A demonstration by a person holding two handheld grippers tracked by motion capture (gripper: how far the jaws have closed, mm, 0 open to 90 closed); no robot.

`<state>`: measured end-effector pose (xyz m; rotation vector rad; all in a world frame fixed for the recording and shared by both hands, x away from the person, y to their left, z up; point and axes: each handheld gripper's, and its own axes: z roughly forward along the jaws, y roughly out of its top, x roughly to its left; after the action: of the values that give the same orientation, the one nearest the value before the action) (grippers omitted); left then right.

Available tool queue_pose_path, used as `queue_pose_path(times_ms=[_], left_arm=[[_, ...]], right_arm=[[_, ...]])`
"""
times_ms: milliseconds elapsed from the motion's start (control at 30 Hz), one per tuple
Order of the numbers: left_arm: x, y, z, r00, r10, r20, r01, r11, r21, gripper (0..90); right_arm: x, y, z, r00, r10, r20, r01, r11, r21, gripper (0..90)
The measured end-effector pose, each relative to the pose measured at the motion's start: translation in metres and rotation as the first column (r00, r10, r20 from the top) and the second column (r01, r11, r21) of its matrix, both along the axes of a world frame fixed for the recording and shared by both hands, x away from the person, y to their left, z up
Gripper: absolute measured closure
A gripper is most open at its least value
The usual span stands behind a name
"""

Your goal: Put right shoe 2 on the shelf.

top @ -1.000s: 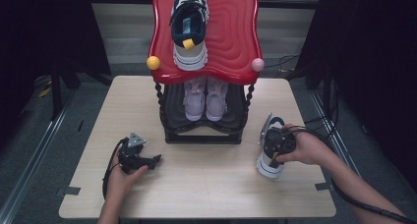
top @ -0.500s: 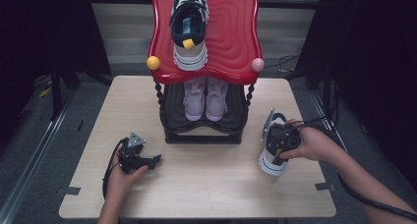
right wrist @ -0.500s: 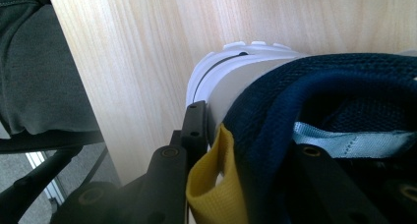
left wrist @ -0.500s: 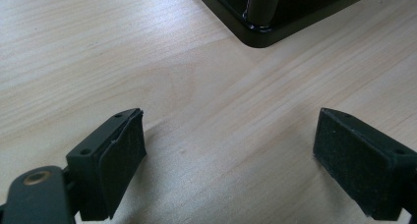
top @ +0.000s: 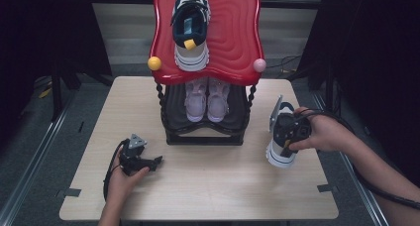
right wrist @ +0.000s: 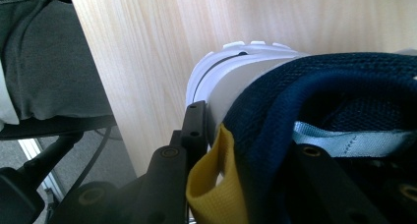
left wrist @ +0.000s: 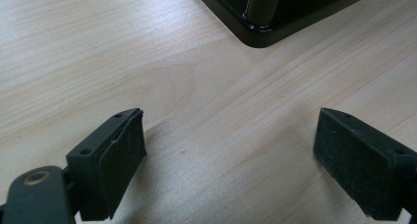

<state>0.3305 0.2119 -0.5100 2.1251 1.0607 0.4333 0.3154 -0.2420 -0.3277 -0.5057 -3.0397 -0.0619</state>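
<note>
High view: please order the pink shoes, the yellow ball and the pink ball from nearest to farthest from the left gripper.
From the left gripper:
1. Pink shoes, on the rack's lower shelf, up and to the right.
2. Yellow ball, at the red top's left corner, almost straight beyond.
3. Pink ball, at the red top's right corner.

Right gripper: raised off the table, clamped on the heel collar of the navy-and-white sneaker, and shifted slightly toward the person's edge. Sneaker: a second ago flat on the tabletop; now lifted at the heel, tilted, toe hanging lower.
</note>
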Motion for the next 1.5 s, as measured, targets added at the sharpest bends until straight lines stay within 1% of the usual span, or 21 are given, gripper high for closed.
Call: queue_pose_path(times_ms=[67, 100, 167, 200, 233, 300, 433, 633, 800, 833, 933, 1033, 1067, 1100, 1200, 1300, 1333, 1400, 1433, 1467, 1500], left_arm=[[0.0, 0.0, 0.0, 1.0, 0.0, 0.0, 0.0, 1.0, 0.0, 11.8], [0.0, 0.0, 0.0, 1.0, 0.0, -0.004, 0.0, 1.0, 0.0, 11.7], [0.0, 0.0, 0.0, 1.0, -0.001, -0.003, 0.001, 1.0, 0.002, 11.7], [0.0, 0.0, 0.0, 1.0, -0.001, -0.003, 0.001, 1.0, 0.002, 11.7], [0.0, 0.0, 0.0, 1.0, -0.001, -0.003, 0.001, 1.0, 0.002, 11.8], [0.0, 0.0, 0.0, 1.0, -0.002, -0.003, 0.002, 1.0, 0.002, 11.7], [0.0, 0.0, 0.0, 1.0, -0.002, -0.004, 0.002, 1.0, 0.002, 11.7], [0.0, 0.0, 0.0, 1.0, -0.001, -0.003, 0.001, 1.0, 0.002, 11.7], [0.0, 0.0, 0.0, 1.0, -0.002, -0.003, 0.002, 1.0, 0.002, 11.7], [0.0, 0.0, 0.0, 1.0, -0.002, -0.003, 0.002, 1.0, 0.002, 11.8], [0.0, 0.0, 0.0, 1.0, -0.001, -0.002, 0.001, 1.0, 0.002, 11.8], [0.0, 0.0, 0.0, 1.0, 0.004, -0.004, -0.004, 1.0, -0.005, 11.7], [0.0, 0.0, 0.0, 1.0, 0.004, -0.004, -0.004, 1.0, -0.005, 11.7], [0.0, 0.0, 0.0, 1.0, -0.001, -0.002, 0.001, 1.0, 0.002, 11.7], [0.0, 0.0, 0.0, 1.0, -0.001, -0.002, 0.001, 1.0, 0.002, 11.7], [0.0, 0.0, 0.0, 1.0, 0.005, 0.0, -0.005, 1.0, -0.007, 11.8], [0.0, 0.0, 0.0, 1.0, 0.001, 0.0, -0.001, 1.0, 0.0, 11.7], [0.0, 0.0, 0.0, 1.0, 0.004, -0.002, -0.004, 1.0, -0.007, 11.7], [0.0, 0.0, 0.0, 1.0, 0.0, 0.001, 0.0, 1.0, 0.0, 11.7], [0.0, 0.0, 0.0, 1.0, 0.0, -0.001, 0.0, 1.0, -0.001, 11.8], [0.0, -0.001, 0.0, 1.0, 0.006, -0.001, -0.006, 0.9999, -0.009, 11.7]], right_arm=[[0.0, 0.0, 0.004, 1.0, 0.002, 0.002, -0.002, 1.0, -0.002, 70.2], [0.0, 0.0, 0.013, 1.0, -0.005, 0.001, 0.005, 1.0, -0.004, 70.3], [0.0, 0.0, 0.021, 1.0, -0.002, 0.002, 0.002, 1.0, -0.012, 70.2], [0.0, 0.0, 0.021, 1.0, -0.002, 0.002, 0.002, 1.0, -0.012, 70.2], [0.001, 0.0, 0.029, 0.9999, -0.005, 0.013, 0.006, 1.0, -0.015, 70.2], [0.001, 0.0, 0.038, 0.9997, -0.009, 0.021, 0.01, 1.0, -0.022, 70.2], [0.001, -0.001, 0.055, 0.9989, -0.004, 0.047, 0.005, 1.0, -0.011, 70.2], [0.0, 0.0, 0.079, 0.9978, 0.0, 0.066, 0.0, 1.0, -0.001, 70.2], [0.001, 0.003, 0.098, 0.9957, 0.004, 0.093, -0.002, 1.0, -0.025, 70.2], [0.001, 0.003, 0.098, 0.9957, 0.004, 0.093, -0.002, 1.0, -0.025, 70.2], [0.001, 0.005, 0.116, 0.9941, 0.006, 0.108, -0.002, 0.999, -0.04, 70.2], [0.002, 0.007, 0.133, 0.9918, 0.013, 0.127, -0.008, 0.999, -0.039, 70.3], [0.002, 0.007, 0.133, 0.9918, 0.013, 0.127, -0.008, 0.999, -0.039, 70.3], [0.003, 0.008, 0.145, 0.9909, 0.015, 0.134, -0.01, 0.999, -0.035, 70.4], [0.004, 0.012, 0.164, 0.9901, 0.012, 0.14, -0.007, 0.999, -0.033, 70.4], [0.007, 0.016, 0.183, 0.9907, 0.015, 0.135, -0.008, 0.999, -0.049, 70.6], [0.008, 0.018, 0.19, 0.9914, 0.016, 0.13, -0.008, 0.998, -0.058, 70.7], [0.01, 0.022, 0.203, 0.9909, 0.018, 0.133, -0.01, 0.998, -0.059, 71.2], [0.01, 0.022, 0.203, 0.9909, 0.018, 0.133, -0.01, 0.998, -0.059, 71.2], [0.013, 0.025, 0.216, 0.9905, 0.012, 0.137, -0.003, 0.998, -0.061, 71.4], [0.014, 0.027, 0.222, 0.9895, 0.014, 0.144, -0.005, 0.998, -0.058, 71.5]])
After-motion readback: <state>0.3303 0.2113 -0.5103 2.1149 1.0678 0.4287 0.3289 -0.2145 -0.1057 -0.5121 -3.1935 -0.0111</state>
